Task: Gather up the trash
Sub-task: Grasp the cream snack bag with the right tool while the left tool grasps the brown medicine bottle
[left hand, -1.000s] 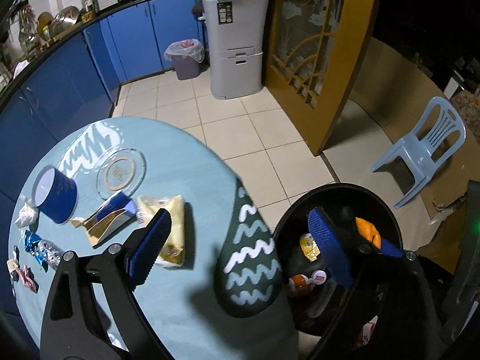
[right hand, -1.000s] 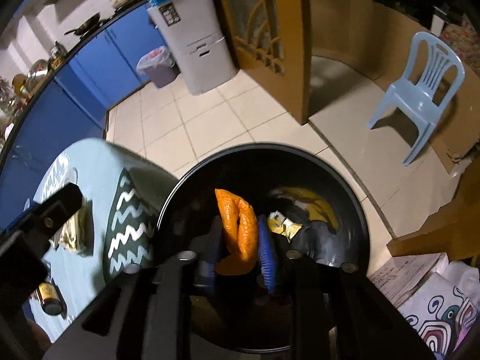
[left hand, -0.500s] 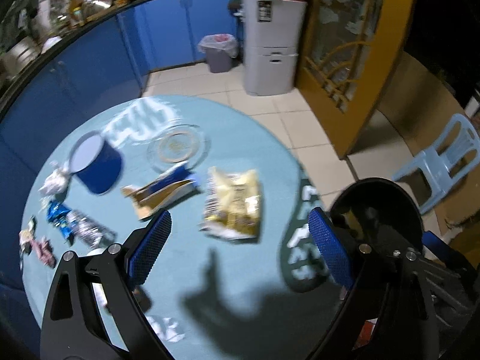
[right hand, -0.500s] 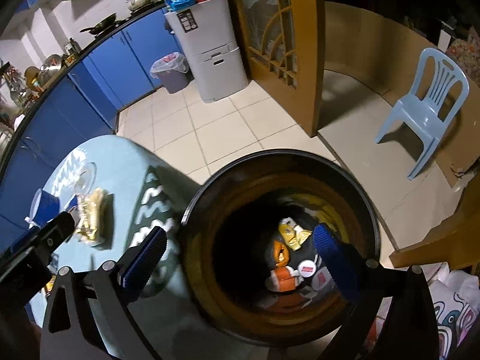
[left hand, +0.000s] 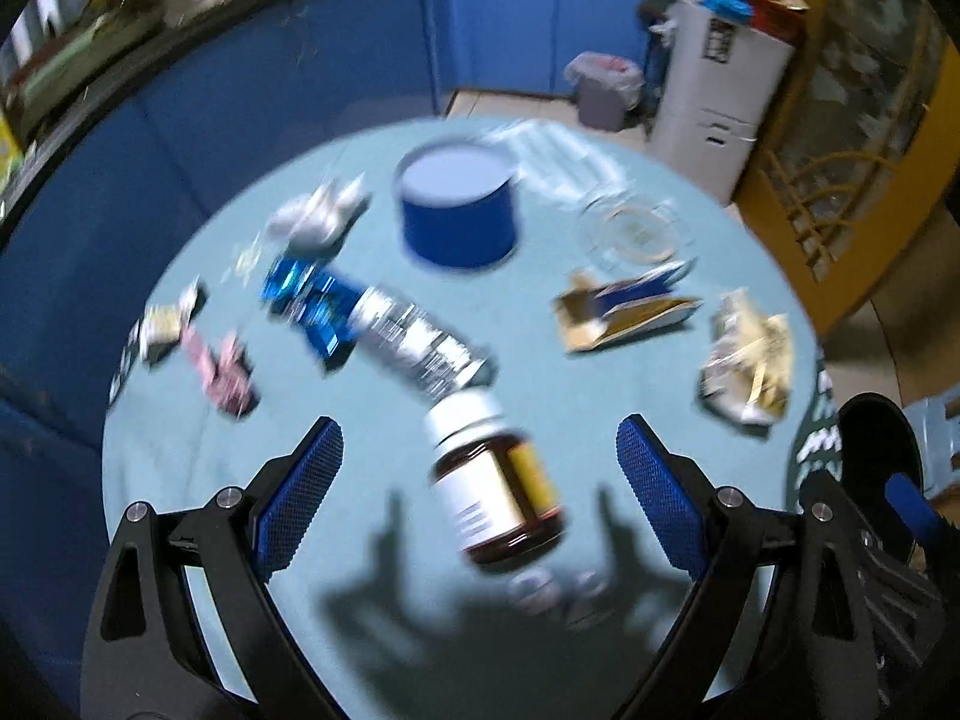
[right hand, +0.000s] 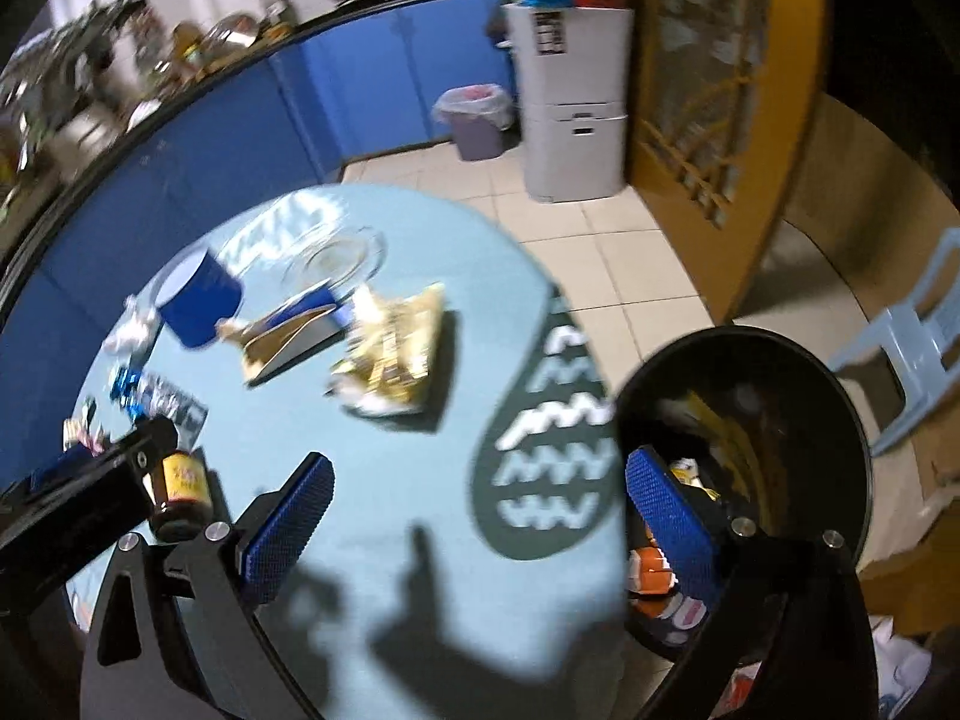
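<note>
The step in hand looks like the reach back to the round table with the light-blue cloth (left hand: 180, 438) for another piece of trash, judging by how both grippers stand over it with nothing held.

Taken from left to right in the left wrist view, the trash lies scattered: a small pink crumpled wrapper (left hand: 219, 369), a shiny blue and silver foil packet (left hand: 372, 324), a brown glass bottle with a white cap and yellow label (left hand: 495, 480) lying on its side, a torn gold and blue carton (left hand: 624, 315), and a crumpled yellow snack bag (left hand: 744, 360) near the table's right edge. The left gripper (left hand: 480, 480) has its jaws wide apart, and the bottle lies in the gap between them, untouched. The next move would call for lowering and squeezing across the bottle's round body, which may roll.

The right gripper (right hand: 477, 525) is spread wide and empty, over the cloth's edge. The round black bin (right hand: 840, 408) stands just beside the table on the right, with open tiled floor beyond it.
</note>
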The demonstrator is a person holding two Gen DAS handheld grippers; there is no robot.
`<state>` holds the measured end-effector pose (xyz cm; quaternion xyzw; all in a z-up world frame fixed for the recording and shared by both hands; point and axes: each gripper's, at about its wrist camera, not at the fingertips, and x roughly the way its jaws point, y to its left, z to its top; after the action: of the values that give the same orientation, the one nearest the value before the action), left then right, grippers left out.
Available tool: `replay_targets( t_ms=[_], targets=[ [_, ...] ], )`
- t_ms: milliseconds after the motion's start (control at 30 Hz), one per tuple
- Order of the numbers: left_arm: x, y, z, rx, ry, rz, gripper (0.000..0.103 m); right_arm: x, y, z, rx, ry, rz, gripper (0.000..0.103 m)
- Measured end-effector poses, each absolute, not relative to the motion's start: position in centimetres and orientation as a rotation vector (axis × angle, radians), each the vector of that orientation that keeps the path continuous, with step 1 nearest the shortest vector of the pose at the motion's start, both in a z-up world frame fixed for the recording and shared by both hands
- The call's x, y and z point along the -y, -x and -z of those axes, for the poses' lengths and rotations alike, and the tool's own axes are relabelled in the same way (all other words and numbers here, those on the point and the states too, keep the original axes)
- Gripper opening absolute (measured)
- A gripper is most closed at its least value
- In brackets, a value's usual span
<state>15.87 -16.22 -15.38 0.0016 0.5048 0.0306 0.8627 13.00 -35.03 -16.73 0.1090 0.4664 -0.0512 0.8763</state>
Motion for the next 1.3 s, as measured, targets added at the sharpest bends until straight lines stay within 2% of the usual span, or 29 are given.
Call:
replay_targets(
  t_ms=[100, 267, 367, 400, 433, 600, 667, 800, 900, 933, 1133, 1300],
  targets=[
    [15.6, -15.6, 16.6, -1.102, 0.011, -0.056, 0.091, 34.0, -13.5, 17.4, -0.996, -0.205, 0.090, 0.095],
    [15.3, -15.9, 17.7, -1.139, 0.025, -0.043, 0.082, 33.5, -14.2, 18.4, -1.021, -0.209, 0.085, 0.095],
    [15.3, -16.4, 18.7, -1.178, 0.023, -0.029, 0.065, 33.7, -14.9, 18.5, -1.019, -0.228, 0.085, 0.095],
    [15.3, -16.6, 18.9, -1.189, 0.023, -0.026, 0.052, 33.8, -15.3, 18.5, -1.018, -0.243, 0.082, 0.095],
    [15.1, -16.8, 19.3, -1.203, 0.025, -0.025, 0.046, 33.9, -15.8, 18.5, -1.018, -0.252, 0.083, 0.095],
    [14.2, -17.6, 19.3, -1.187, 0.054, -0.030, 0.046, 33.7, -18.1, 18.8, -1.027, -0.263, 0.080, 0.095],
    [14.1, -17.9, 19.3, -1.180, 0.057, -0.036, 0.046, 33.4, -18.8, 19.0, -1.030, -0.263, 0.074, 0.091],
    [13.5, -18.8, 19.2, -1.169, 0.061, -0.055, 0.046, 32.8, -19.9, 19.9, -1.066, -0.265, 0.047, 0.065],
    [13.3, -19.4, 19.2, -1.164, 0.065, -0.061, 0.046, 32.3, -20.1, 20.1, -1.062, -0.240, 0.048, 0.056],
    [13.2, -19.5, 19.2, -1.163, 0.066, -0.062, 0.046, 32.2, -20.1, 20.1, -1.056, -0.233, 0.046, 0.048],
    [13.5, -19.5, 19.1, -1.157, 0.056, -0.058, 0.046, 31.9, -19.2, 19.5, -1.038, -0.206, 0.036, 0.036],
    [13.9, -19.1, 18.3, -1.134, 0.045, -0.055, 0.046, 32.0, -18.0, 18.6, -1.027, -0.210, 0.021, 0.033]
  ],
)
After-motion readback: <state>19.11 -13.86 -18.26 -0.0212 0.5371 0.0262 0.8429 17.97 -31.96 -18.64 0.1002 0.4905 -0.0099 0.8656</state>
